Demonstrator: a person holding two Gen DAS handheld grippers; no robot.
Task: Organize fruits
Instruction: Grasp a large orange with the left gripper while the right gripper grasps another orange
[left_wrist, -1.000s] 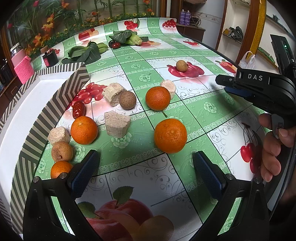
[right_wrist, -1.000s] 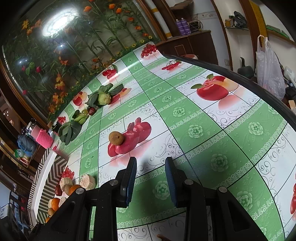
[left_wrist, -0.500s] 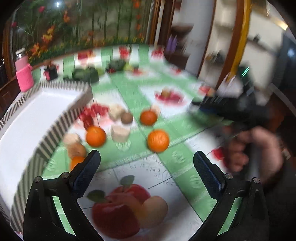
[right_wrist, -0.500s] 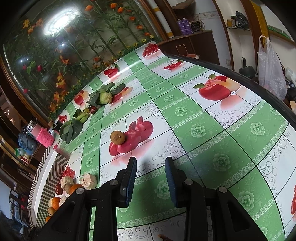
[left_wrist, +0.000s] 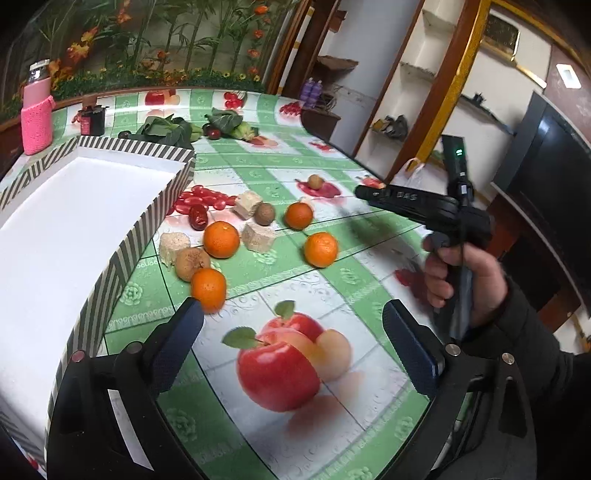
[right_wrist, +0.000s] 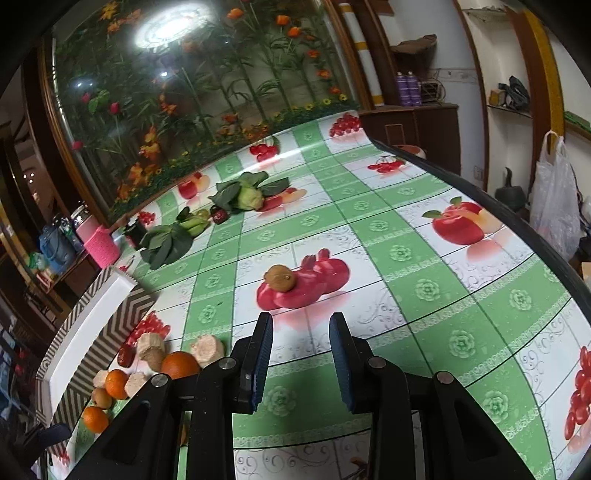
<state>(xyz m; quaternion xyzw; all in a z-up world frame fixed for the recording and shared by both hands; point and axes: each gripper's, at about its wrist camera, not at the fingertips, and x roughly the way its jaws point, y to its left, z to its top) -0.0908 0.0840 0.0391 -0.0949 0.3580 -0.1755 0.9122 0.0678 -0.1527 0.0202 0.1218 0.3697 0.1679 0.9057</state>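
Both empty: left hand-held gripper (left_wrist: 293, 323) spread wide, right hand-held gripper (right_wrist: 301, 356) part-spread; near orange (left_wrist: 208, 289) looks firm, round, prob rolls — pinch across middle.

four oranges (left_wrist: 221, 239), three brown fruits (left_wrist: 265, 213), three beige chunks (left_wrist: 258, 236)

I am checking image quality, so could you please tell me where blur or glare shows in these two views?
Left wrist view: the right gripper and the hand holding it are slightly motion-blurred; the oranges look sharp. Right wrist view: sharp throughout, with bright lamp glare on the flower panel.
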